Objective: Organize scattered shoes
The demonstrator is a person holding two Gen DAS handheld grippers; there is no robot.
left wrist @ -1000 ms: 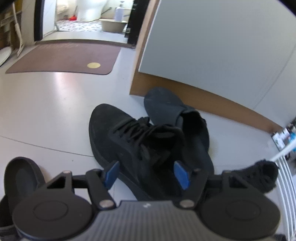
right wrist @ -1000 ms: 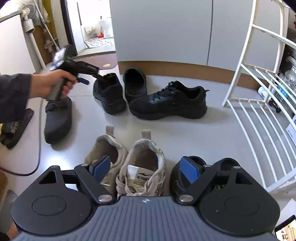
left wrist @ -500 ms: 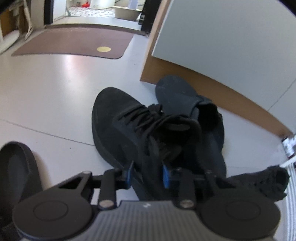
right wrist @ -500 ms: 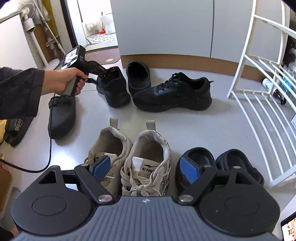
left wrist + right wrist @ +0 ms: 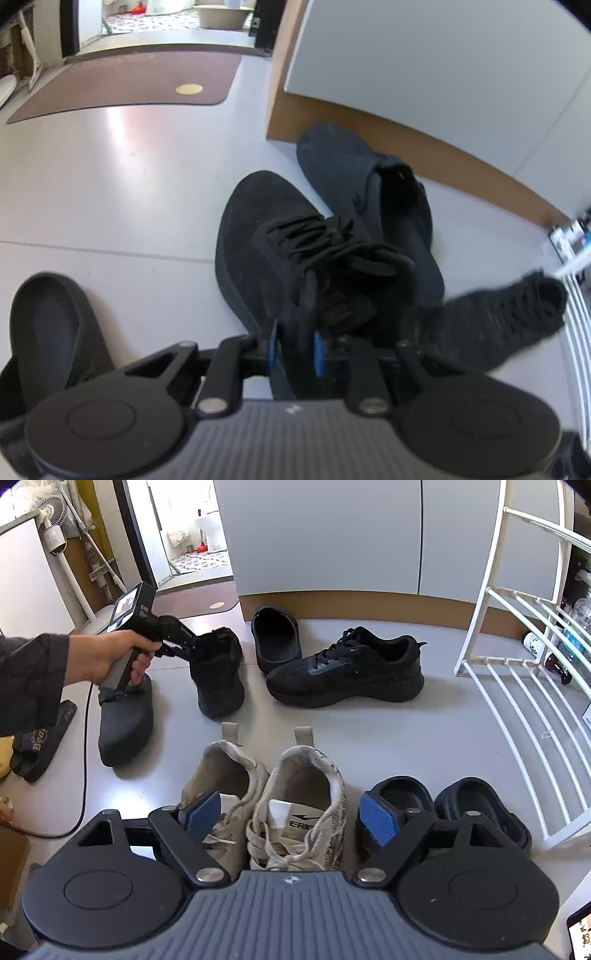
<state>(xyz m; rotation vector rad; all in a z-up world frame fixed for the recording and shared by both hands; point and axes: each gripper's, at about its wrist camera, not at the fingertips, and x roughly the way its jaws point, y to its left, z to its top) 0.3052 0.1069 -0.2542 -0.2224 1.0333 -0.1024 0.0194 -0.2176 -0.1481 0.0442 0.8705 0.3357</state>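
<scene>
My left gripper (image 5: 294, 349) is closing its jaws on the heel collar of a black lace-up sneaker (image 5: 266, 236), and the blue pads pinch the collar's side wall. In the right wrist view a hand holds that left gripper (image 5: 188, 642), and the sneaker (image 5: 219, 672) tilts with its heel raised and its toe on the floor. Its mate (image 5: 347, 672) lies on its sole to the right. My right gripper (image 5: 290, 808) hangs open, holding nothing, above a pair of beige sneakers (image 5: 306, 775) and a pair of black clogs (image 5: 406, 797).
A black slip-on (image 5: 275, 642) lies by the cabinet base (image 5: 369, 609). A dark slipper (image 5: 125, 723) and a sandal (image 5: 37, 746) sit at the left, with a cable across the floor. A white wire rack (image 5: 517, 701) stands at the right. A brown mat (image 5: 129, 81) lies by the doorway.
The left jaws went from wide apart to narrow around the sneaker's heel collar. The sneaker's heel has come up off the floor. The right gripper has kept still.
</scene>
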